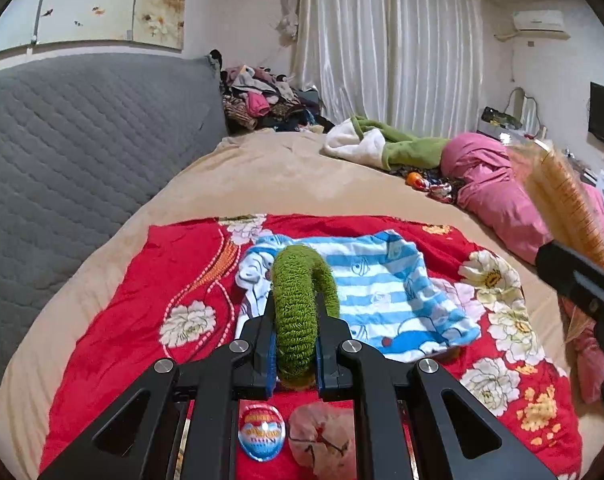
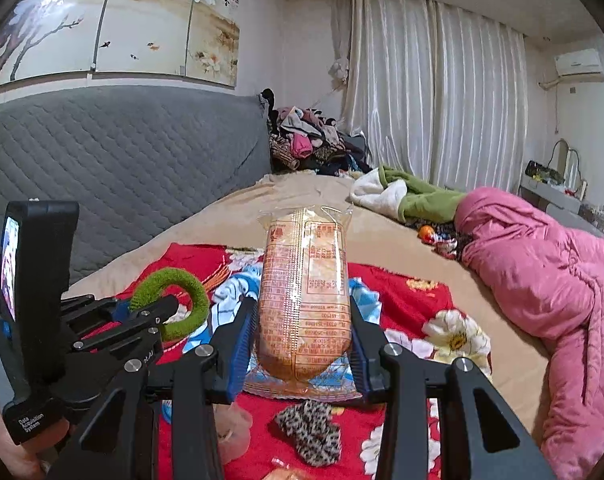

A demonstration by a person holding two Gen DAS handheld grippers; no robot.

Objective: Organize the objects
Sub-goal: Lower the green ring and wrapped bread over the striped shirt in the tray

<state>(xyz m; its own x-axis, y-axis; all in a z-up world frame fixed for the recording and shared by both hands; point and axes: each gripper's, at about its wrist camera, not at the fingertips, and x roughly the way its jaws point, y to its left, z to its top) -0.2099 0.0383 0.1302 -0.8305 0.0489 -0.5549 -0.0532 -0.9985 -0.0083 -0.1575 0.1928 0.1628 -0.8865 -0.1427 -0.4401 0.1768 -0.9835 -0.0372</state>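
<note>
Grey quilted headboard [image 1: 81, 128], white curtains [image 1: 394, 48], and seemingly an air conditioner [image 1: 538, 22] high up.

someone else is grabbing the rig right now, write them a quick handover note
Left gripper: shut on the green ring, held up above the striped cloth.
Right gripper: shut on the snack pack, also lifted.
On the red cloth, loose: round badge, pink pouch, leopard scrunchie.
Done: both items picked up.
Left: set both down in their places, then sort the loose items. No container is in view.
</note>
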